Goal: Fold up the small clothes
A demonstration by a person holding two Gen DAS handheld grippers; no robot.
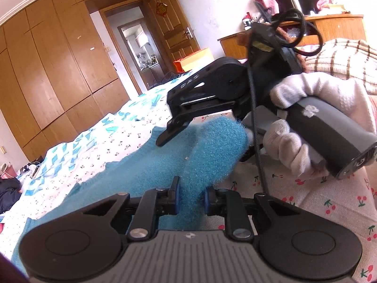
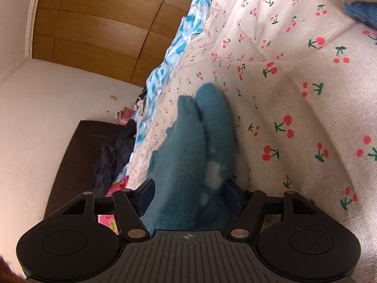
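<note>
- On the bed (image 2: 294, 94), over its cherry-print sheet, lies a pair of fuzzy teal socks (image 2: 200, 141), side by side; a third blue piece shows at the far edge
- The left gripper (image 1: 190, 197) has its fingers clamped on a raised fold of sock
- The right gripper (image 2: 189, 197) straddles the pair; its fingers look apart, though cloth fills the gap
- Light, limp, plush; likely to sag and slide, so grip near cuff or toe
</note>
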